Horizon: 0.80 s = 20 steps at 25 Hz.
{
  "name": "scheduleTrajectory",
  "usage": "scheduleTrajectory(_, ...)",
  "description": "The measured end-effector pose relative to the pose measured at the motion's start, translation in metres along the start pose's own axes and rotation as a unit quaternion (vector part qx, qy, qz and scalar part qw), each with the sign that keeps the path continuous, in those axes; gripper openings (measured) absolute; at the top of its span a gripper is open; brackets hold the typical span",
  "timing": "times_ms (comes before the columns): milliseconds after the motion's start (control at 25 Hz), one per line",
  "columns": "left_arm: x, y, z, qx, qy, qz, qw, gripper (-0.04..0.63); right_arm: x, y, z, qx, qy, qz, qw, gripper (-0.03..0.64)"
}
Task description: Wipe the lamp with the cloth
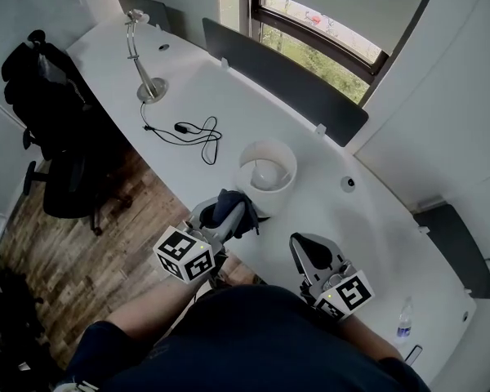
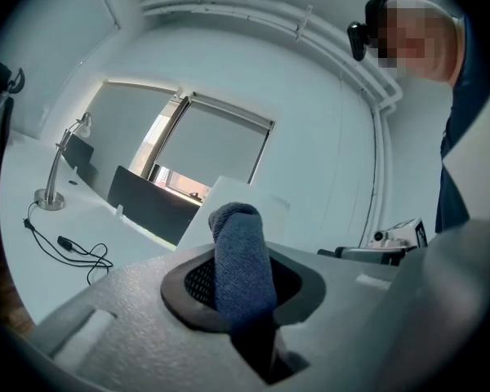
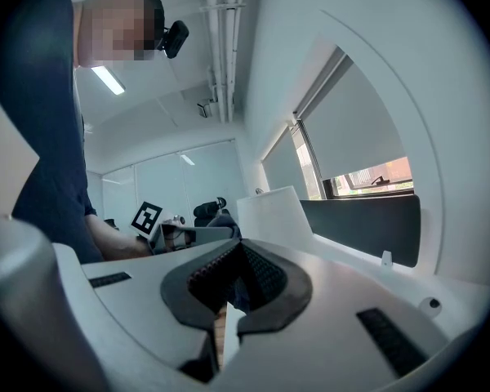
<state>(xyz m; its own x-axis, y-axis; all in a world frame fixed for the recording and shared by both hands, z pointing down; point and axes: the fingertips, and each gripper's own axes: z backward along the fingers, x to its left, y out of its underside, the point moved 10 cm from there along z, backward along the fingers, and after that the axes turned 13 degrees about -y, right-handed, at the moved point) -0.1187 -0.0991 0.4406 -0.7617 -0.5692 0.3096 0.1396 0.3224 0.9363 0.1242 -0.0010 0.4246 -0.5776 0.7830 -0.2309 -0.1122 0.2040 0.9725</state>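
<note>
Cloth in grip, wiping not yet begun.
The left gripper (image 1: 221,218) is clamped on a dark blue knitted cloth (image 2: 239,256), just in front of the white drum-shaded lamp (image 1: 266,163). Next, I judge, the cloth must be pressed to the shade. Right of the lamp and nearer the person, the right gripper (image 1: 314,252) is closed and empty. The lamp's base is hidden under its shade.

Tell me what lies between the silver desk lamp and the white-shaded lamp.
A loose black cable lies looped on the desk there; the head view shows it.
</note>
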Motion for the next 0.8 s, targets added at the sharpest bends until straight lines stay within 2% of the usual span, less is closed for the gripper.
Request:
scheduleTrajectory(520, 0.049, 0.061, -0.014, 0.072, -0.016, 0.0, 0.9973, 0.067, 0.008, 0.007, -0.008, 0.011, 0.032, -0.008, 0.999, 0.009)
scheduleTrajectory(680, 0.053, 0.059, -0.016, 0.08, -0.012, 0.0, 0.9967, 0.067, 0.011, 0.008, -0.011, 0.01, 0.041, -0.008, 0.999, 0.009)
scheduleTrajectory(800, 0.048, 0.046, -0.014, 0.071, -0.001, 0.002, 0.9975, 0.067, 0.012, 0.008, -0.013, 0.005, 0.046, -0.009, 0.999, 0.009)
